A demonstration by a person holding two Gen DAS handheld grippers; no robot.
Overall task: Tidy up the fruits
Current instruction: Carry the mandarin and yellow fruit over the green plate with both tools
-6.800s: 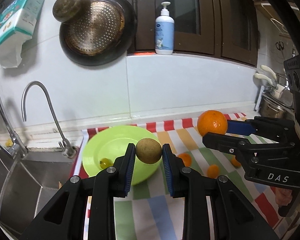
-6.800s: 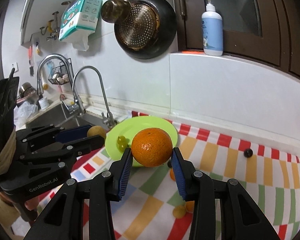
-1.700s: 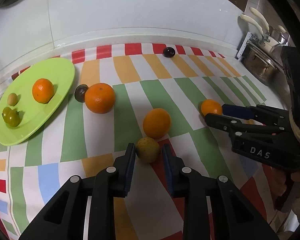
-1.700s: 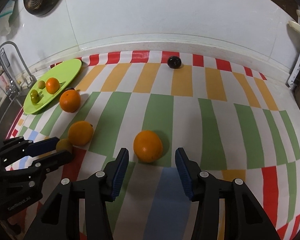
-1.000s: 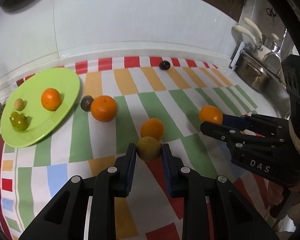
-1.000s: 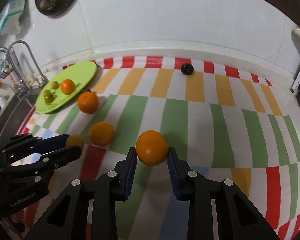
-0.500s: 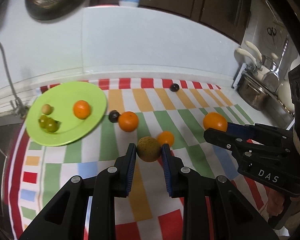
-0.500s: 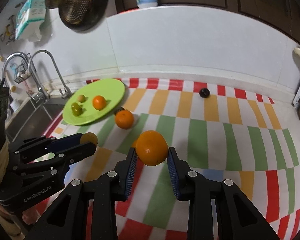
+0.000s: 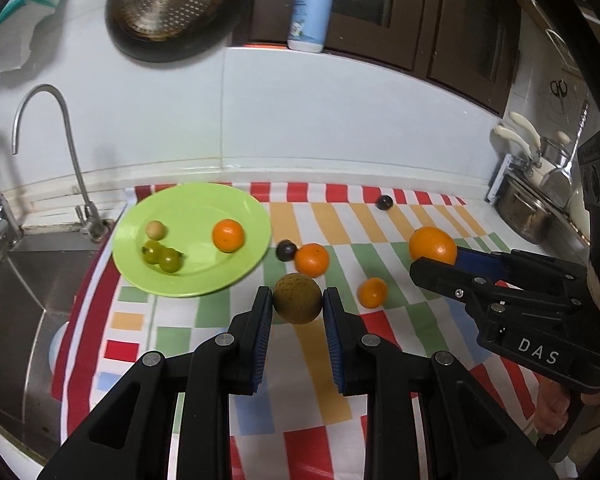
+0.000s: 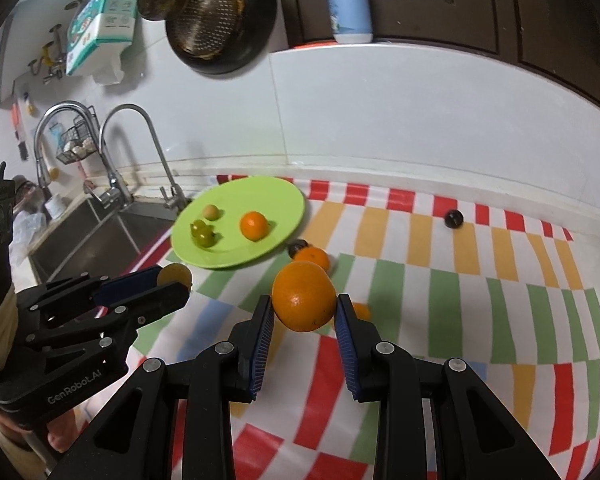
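Observation:
My left gripper (image 9: pixel 297 300) is shut on a brownish-yellow round fruit (image 9: pixel 298 298), held above the striped cloth. My right gripper (image 10: pixel 304 300) is shut on a large orange (image 10: pixel 303 296), also lifted off the cloth; in the left wrist view the same orange (image 9: pixel 433 245) shows at the right. The green plate (image 9: pixel 236 208) lies at the cloth's far left and carries a small orange (image 9: pixel 228 235), two green fruits (image 9: pixel 162 255) and a small tan fruit (image 9: pixel 156 230). Loose on the cloth are an orange (image 9: pixel 311 259), a smaller orange (image 9: pixel 373 292) and two dark fruits (image 9: pixel 286 250).
A steel sink (image 9: pixel 16 280) with a tap (image 9: pixel 40 120) lies left of the plate. A pan and strainer (image 9: pixel 168 4) hang on the wall, with a soap bottle (image 9: pixel 310 4) on the ledge. Pots (image 9: pixel 528 208) stand at the far right. The second dark fruit (image 9: pixel 384 202) sits near the back wall.
Both grippers have risen and tilted up with their fruits, so the wall, tap and hanging pan have come into view. The plate and loose fruits look farther away.

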